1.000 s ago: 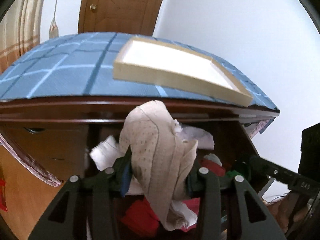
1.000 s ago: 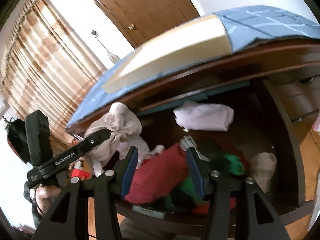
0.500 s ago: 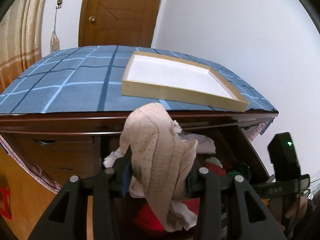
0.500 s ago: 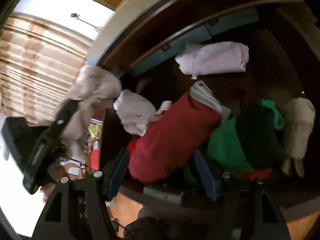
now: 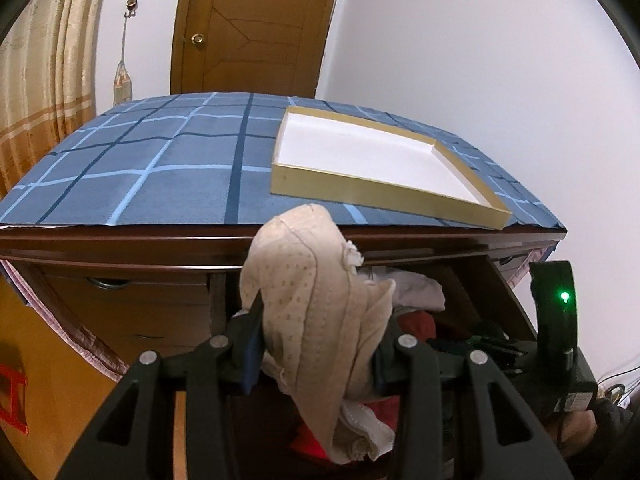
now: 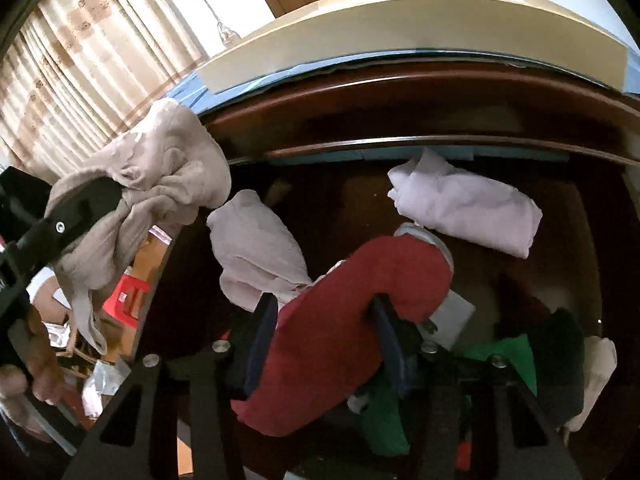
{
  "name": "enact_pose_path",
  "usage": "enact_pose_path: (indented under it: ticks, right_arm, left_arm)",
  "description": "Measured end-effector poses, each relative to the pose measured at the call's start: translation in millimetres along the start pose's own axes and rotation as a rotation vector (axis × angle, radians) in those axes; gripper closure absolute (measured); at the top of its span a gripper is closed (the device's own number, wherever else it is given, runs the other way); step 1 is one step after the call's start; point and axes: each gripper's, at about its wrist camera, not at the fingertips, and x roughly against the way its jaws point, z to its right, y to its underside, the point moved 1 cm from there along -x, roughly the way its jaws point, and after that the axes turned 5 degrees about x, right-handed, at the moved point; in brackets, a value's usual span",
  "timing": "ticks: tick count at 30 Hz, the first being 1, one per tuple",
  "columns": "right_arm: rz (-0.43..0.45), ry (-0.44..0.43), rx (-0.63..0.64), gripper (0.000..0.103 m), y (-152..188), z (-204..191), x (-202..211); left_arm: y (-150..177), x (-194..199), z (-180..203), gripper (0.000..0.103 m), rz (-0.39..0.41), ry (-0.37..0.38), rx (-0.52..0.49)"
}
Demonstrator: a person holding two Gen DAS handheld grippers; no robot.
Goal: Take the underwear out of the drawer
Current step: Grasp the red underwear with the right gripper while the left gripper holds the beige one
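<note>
My left gripper is shut on a beige dotted pair of underwear, which hangs in front of the dresser above the open drawer. From the right wrist view the same beige underwear droops from the left gripper's finger at the left. My right gripper reaches down into the drawer. Its jaws are closing on a red pair of underwear, which fills the gap, and both pads press into the cloth.
A shallow tan tray with a white floor sits on the blue checked cloth on the dresser top. Also in the drawer are a white folded garment, a pale pink one and green cloth. A wooden door stands behind.
The left gripper has lifted the beige underwear a little, and more of the dresser top shows. The right gripper went down into the drawer, widened around the red underwear and closed in again.
</note>
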Motion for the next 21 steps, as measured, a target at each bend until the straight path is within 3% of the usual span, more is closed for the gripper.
enact_pose_path:
  ticks: [2, 10, 14, 15, 17, 21]
  right_arm:
    - [-0.033, -0.034, -0.059, 0.031, 0, 5, -6]
    - [-0.207, -0.164, -0.395, 0.029, 14, 39, -2]
    - [-0.209, -0.141, -0.409, 0.03, 18, 40, -20]
    - [-0.206, -0.128, -0.406, 0.033, 18, 39, -24]
    - [-0.188, -0.059, -0.346, 0.062, 14, 32, -25]
    - [-0.131, -0.046, -0.256, 0.075, 14, 26, -14]
  left_arm:
    - [0, -2, 0, 0.062, -0.006, 0.0, 0.004]
    - [2, -5, 0, 0.062, -0.018, 0.002, 0.003]
    - [5, -6, 3, 0.062, -0.027, 0.003, -0.005]
    - [5, -6, 2, 0.062, -0.027, 0.002, -0.006]
    - [5, -5, 2, 0.062, -0.026, -0.003, -0.006]
    - [5, -5, 2, 0.062, -0.023, -0.002, -0.009]
